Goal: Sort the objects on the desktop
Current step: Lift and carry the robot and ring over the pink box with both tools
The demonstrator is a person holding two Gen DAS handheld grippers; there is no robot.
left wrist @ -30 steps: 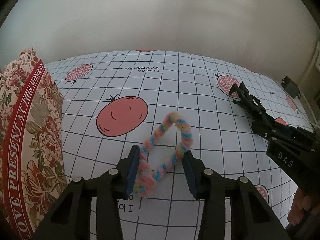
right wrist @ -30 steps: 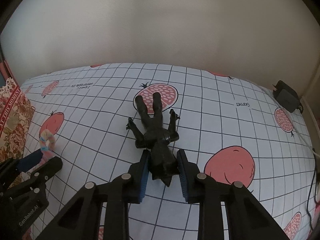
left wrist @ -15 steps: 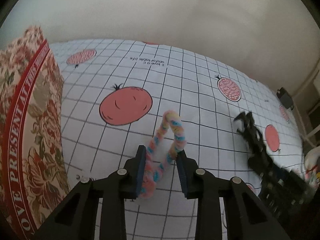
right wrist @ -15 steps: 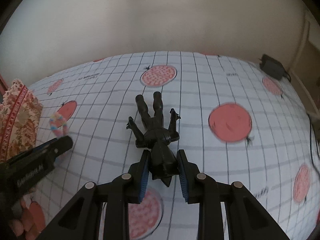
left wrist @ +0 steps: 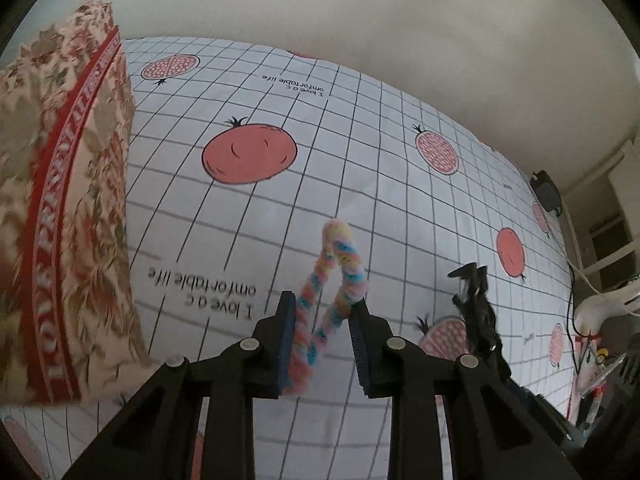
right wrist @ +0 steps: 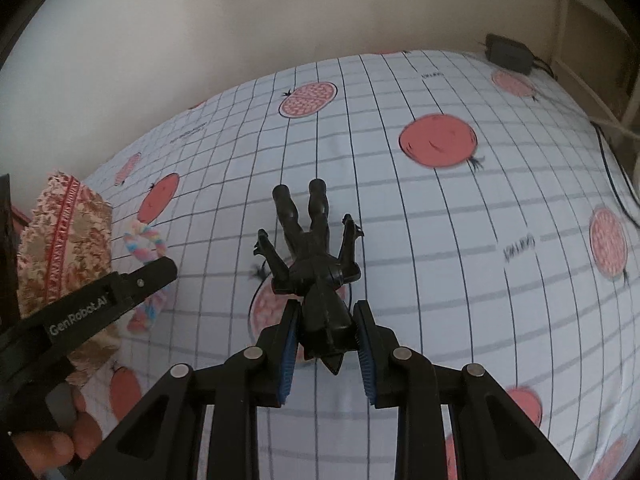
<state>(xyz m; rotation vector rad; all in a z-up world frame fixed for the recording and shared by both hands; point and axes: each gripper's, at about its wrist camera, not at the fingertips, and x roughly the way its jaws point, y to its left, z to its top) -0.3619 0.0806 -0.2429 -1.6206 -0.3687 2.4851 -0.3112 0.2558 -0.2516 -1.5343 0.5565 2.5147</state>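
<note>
Left claw [left wrist: 322, 344] clamped on pastel twisted loop [left wrist: 334, 280]; right claw [right wrist: 326, 354] clamped on black figurine [right wrist: 316, 272].

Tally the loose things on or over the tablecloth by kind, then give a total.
Pastel braided fuzzy loop, in the left gripper: 1
Black plastic toy figure, in the right gripper: 1
Floral-printed box with red band: 1
Black power adapter: 1
Total: 4

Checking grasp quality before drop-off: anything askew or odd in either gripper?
Nothing damaged or spilled. The pastel braided loop is squeezed into a narrow teardrop between the left gripper pads. The right gripper clamps the black figure at its head end, legs pointing away. Both are held above the tablecloth.
</note>
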